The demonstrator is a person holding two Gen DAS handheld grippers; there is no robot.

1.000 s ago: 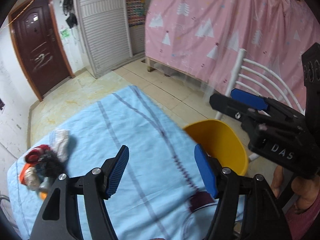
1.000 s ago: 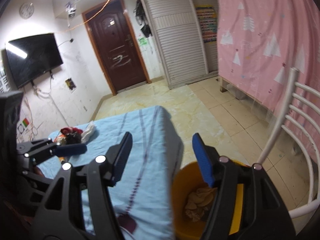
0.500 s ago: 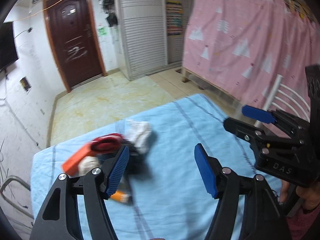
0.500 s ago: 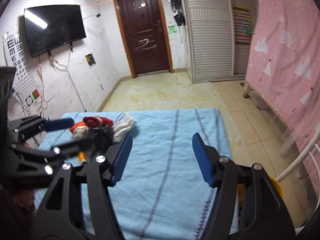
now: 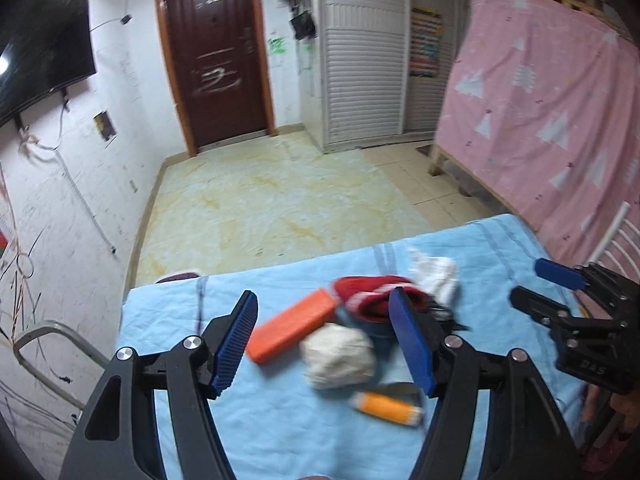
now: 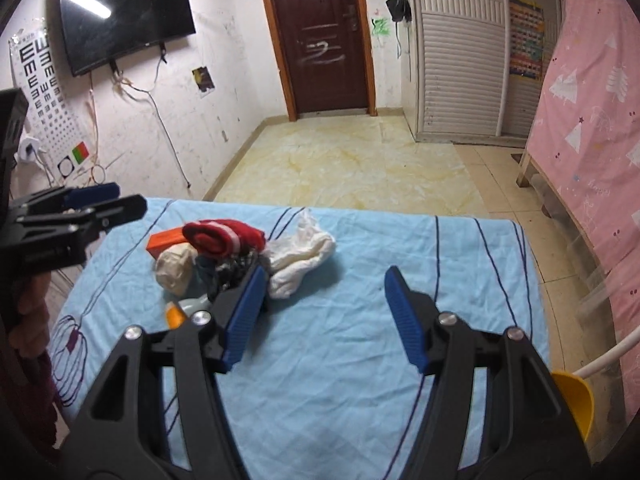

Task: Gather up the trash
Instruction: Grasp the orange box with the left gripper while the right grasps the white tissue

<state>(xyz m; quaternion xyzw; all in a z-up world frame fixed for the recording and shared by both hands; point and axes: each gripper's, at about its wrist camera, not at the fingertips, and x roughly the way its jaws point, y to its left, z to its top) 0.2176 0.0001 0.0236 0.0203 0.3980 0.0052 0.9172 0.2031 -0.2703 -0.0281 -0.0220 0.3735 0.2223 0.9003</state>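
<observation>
Orange box [image 5: 291,331], crumpled paper wad [image 5: 338,356] and more trash were piled mid-frame on the surface [image 6: 360,360]. Yellow bin [image 6: 572,402] lower right, probably part-filled. Both grippers, left gripper [image 5: 324,344] and right gripper [image 6: 326,316], had fingers wide, holding nothing.

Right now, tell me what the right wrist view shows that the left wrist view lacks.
Only the right wrist view shows the yellow bin and the eye chart. Only the left wrist view shows the whole orange tube. Both show the trash pile: orange box, red cloth, white cloth, on the blue tablecloth, and both open hand-held grippers, left and right.
</observation>
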